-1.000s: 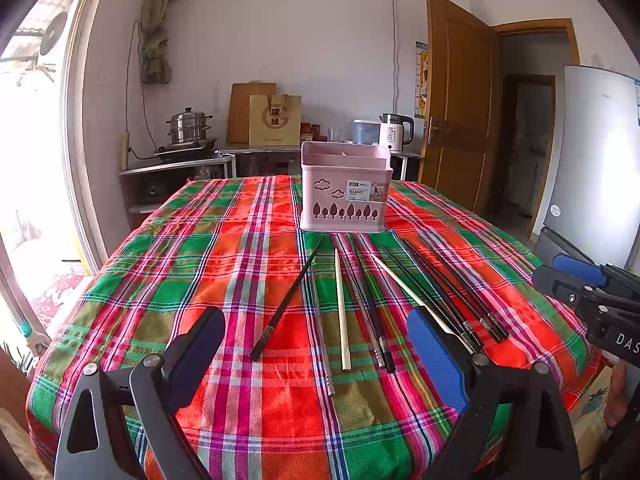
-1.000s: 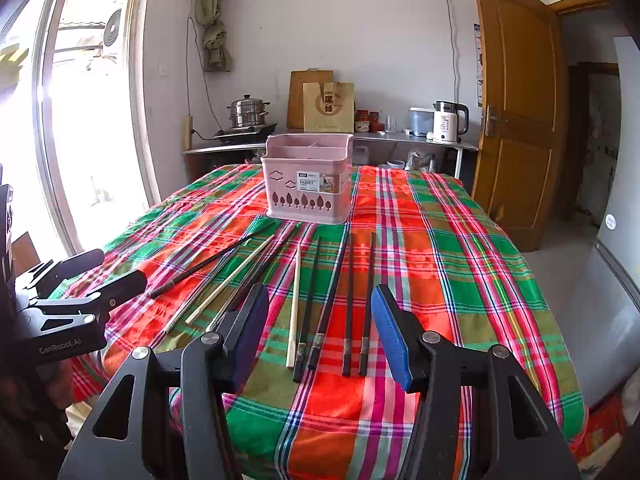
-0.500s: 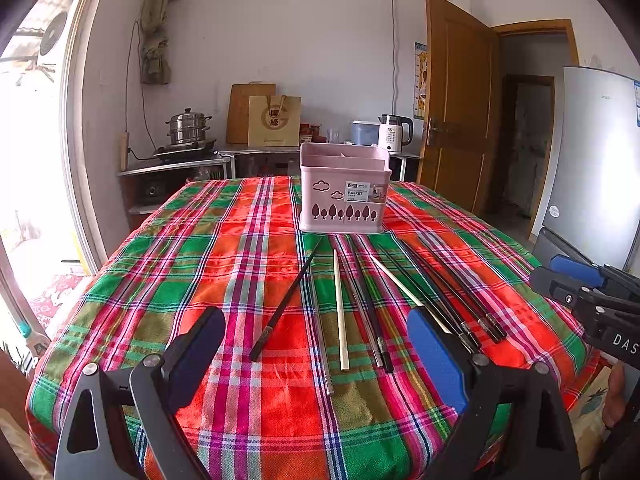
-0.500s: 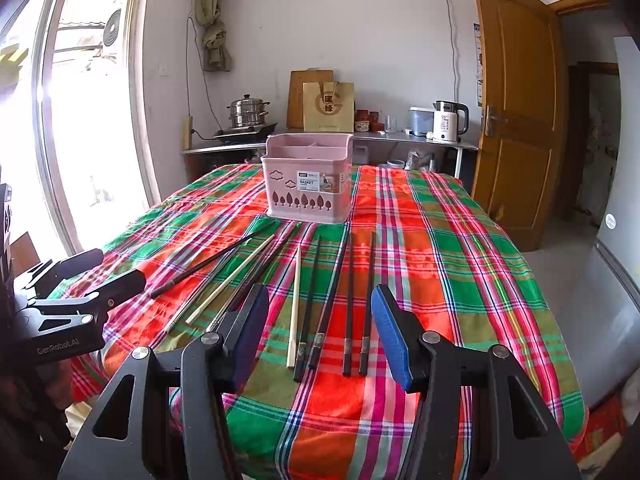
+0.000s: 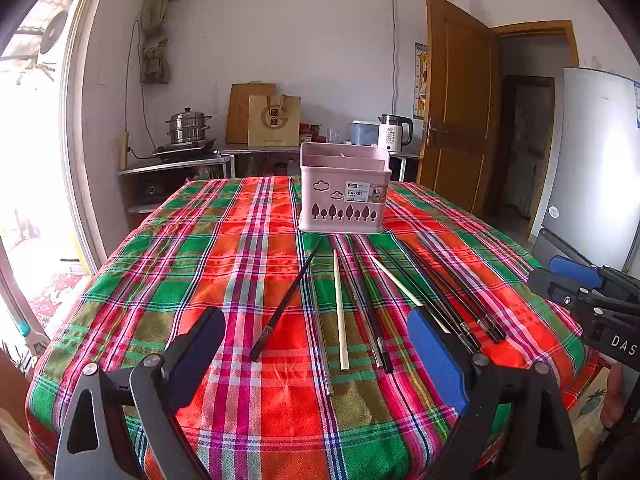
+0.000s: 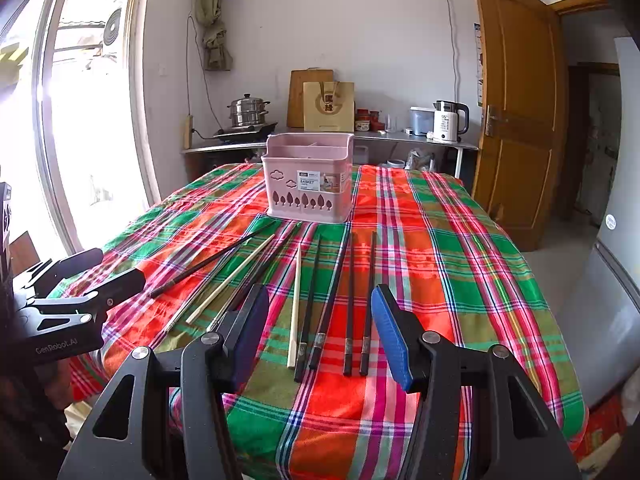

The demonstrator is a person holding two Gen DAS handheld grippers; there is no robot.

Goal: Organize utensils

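Right tool open, basket interior hidden

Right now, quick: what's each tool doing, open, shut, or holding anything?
Left tool: open, holding nothing, above the chopsticks.
Right tool: open, holding nothing, above the chopsticks too.

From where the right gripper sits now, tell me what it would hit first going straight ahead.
Probably the black chopsticks lying on the plaid tablecloth between the open right gripper fingers; beyond them stands the pink plastic utensil basket. Depth is uncertain.
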